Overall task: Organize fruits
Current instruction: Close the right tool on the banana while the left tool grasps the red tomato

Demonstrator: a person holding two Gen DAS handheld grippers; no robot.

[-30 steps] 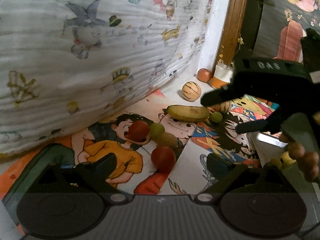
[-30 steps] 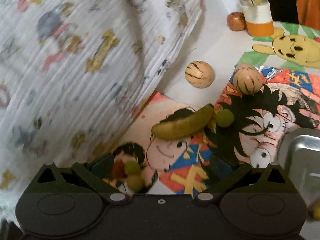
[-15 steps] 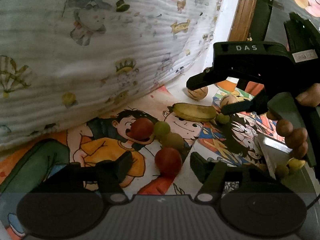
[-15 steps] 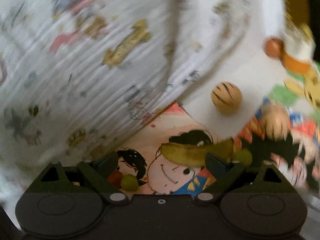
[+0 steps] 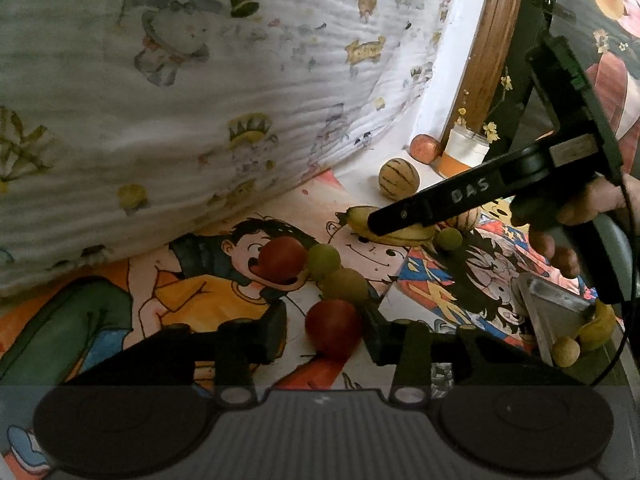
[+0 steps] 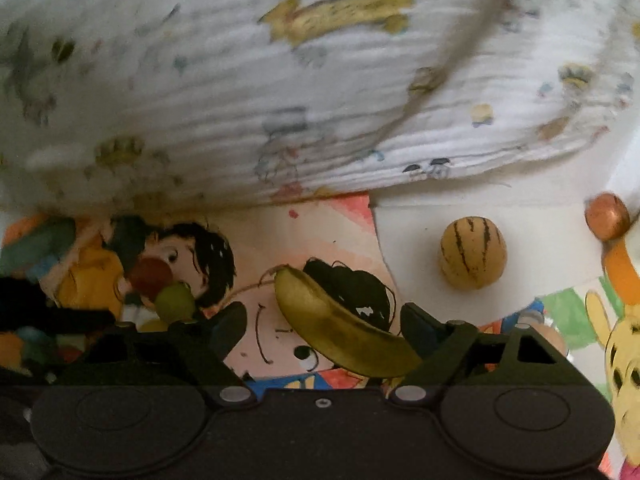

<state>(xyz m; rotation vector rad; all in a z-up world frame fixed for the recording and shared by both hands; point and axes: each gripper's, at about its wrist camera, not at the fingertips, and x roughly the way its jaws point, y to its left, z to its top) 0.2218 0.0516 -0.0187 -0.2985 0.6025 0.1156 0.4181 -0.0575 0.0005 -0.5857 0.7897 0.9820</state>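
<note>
Two grippers work over the cartoon-printed mat [image 5: 120,304]. Nearest you, your left gripper [image 5: 324,328] has its fingers apart around a round red fruit [image 5: 333,327], one finger on either side, not clamped. Just beyond lie a dull green round fruit [image 5: 345,285], a paler green round fruit [image 5: 324,260] and a second red round fruit [image 5: 282,260], bunched together. Farther on, your right gripper [image 6: 322,330] straddles the speckled yellow banana [image 6: 340,328] with its fingers spread wide, the banana lying slantwise between them. To your right sits a grey metal tray [image 5: 560,320] holding a small tan ball [image 5: 565,352]. Beyond the banana rests a striped tan melon-like fruit [image 6: 473,253], and farthest, by the white printed quilt [image 5: 160,100], a reddish apple [image 5: 425,147].
</note>
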